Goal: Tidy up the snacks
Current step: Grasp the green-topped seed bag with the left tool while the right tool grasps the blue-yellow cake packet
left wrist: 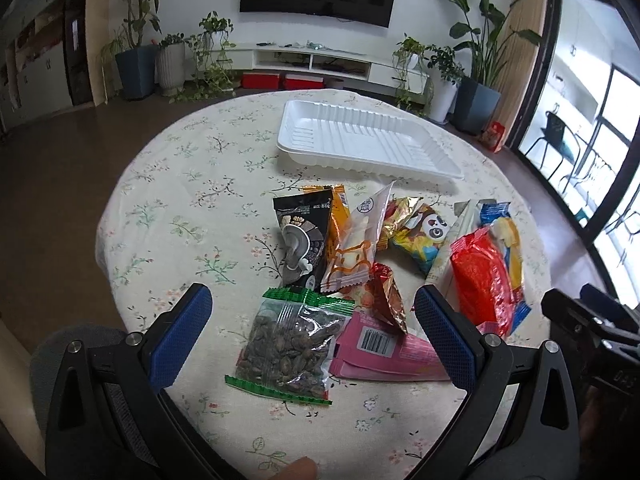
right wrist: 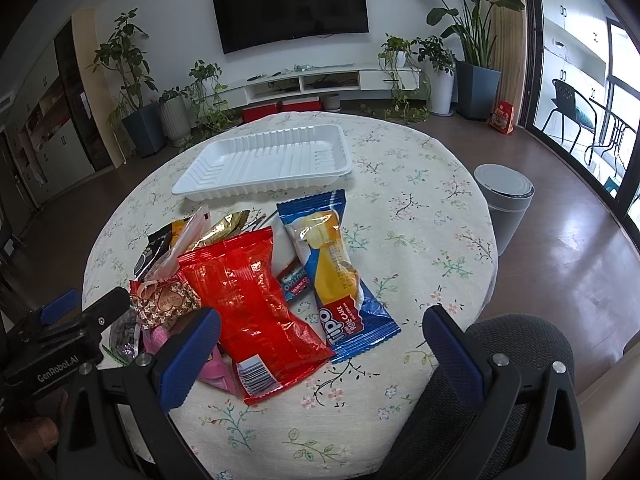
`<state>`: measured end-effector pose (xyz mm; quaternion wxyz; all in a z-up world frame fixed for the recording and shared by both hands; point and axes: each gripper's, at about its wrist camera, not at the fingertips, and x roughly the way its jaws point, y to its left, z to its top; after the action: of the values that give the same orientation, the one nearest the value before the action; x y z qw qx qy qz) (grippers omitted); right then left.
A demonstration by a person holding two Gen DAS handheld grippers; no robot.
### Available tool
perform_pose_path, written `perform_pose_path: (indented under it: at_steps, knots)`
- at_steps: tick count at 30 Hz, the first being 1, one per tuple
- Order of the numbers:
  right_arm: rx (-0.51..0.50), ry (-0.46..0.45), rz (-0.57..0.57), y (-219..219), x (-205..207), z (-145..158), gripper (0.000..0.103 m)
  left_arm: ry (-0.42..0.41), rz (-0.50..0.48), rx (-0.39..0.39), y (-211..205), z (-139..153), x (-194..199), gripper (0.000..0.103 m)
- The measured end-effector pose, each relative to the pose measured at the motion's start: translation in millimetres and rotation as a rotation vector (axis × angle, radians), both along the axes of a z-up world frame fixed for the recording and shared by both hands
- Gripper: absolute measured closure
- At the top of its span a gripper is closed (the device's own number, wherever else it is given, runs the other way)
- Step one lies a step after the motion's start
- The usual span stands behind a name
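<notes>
The scene is viewed from two fisheye cameras held low over the near edge of a round table [left wrist: 168,184], both faced toward the far wall. The pile is framed from the left in the left wrist view and from the right in the other. A white tray [left wrist: 404,168] [right wrist: 224,194] and a red packet [left wrist: 480,276] [right wrist: 248,292] are shared by both views.

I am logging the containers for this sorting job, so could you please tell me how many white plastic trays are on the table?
1. The white ribbed plastic tray lies empty on the floral tablecloth, on the far side of the snack pile. No second tray shows in either view.
</notes>
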<state>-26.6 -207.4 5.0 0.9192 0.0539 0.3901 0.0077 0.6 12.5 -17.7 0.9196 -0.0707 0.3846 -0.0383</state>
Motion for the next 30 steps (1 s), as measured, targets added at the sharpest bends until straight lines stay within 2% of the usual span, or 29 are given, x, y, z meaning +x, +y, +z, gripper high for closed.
perform_pose_path:
  at_steps: [2,5,6,7,8,10,11,13,16,18,20,22,24,26,28,30]
  knots:
    - [0.013,-0.007,-0.005,-3,-1,1,0.0,-0.031,-0.026,-0.01,4,1,0,0.0]
    - [0.045,-0.024,-0.013,-10,0,4,0.0,-0.136,-0.043,0.098,4,8,-11,0.0]
    - [0.052,-0.036,-0.015,-12,-1,5,0.0,-0.112,-0.047,0.128,4,9,-12,0.0]
    - [0.061,-0.046,-0.019,-15,-1,7,0.0,-0.048,-0.052,0.142,7,7,-9,0.0]
    - [0.072,-0.05,-0.021,-18,-1,7,0.0,0.007,-0.024,0.113,16,6,-6,0.0]
    - [0.108,-0.046,-0.026,-27,1,7,0.0,0.004,0.029,0.05,38,7,-9,0.0]
    - [0.13,-0.04,-0.028,-32,2,6,0.0,0.001,0.035,0.053,45,8,-7,0.0]
    - [0.184,-0.027,-0.033,-43,4,5,0.0,0.038,0.049,0.11,53,7,-1,0.0]
    - [0.231,-0.01,-0.031,-53,8,5,0.0,0.022,-0.019,0.117,59,12,0,0.001]
    - [0.224,0.014,0.006,-55,11,4,0.001,-0.001,-0.095,0.118,53,15,-3,0.001]
    - [0.221,0.031,0.035,-55,13,3,0.006,0.019,-0.197,0.148,40,10,-3,0.002]
    - [0.226,0.055,0.067,-55,16,-1,0.008,0.046,-0.299,0.129,26,5,-4,0.01]
    - [0.226,0.073,0.082,-55,18,-7,0.008,0.076,-0.36,0.156,15,-3,-3,0.01]
    - [0.225,0.089,0.076,-56,20,-12,0.008,0.105,-0.354,0.192,10,-11,5,0.012]
    - [0.238,0.106,0.073,-57,23,-17,0.01,0.147,-0.321,0.181,11,-21,17,0.027]
    - [0.238,0.11,0.082,-56,25,-18,0.014,0.199,-0.306,0.118,18,-30,26,0.039]
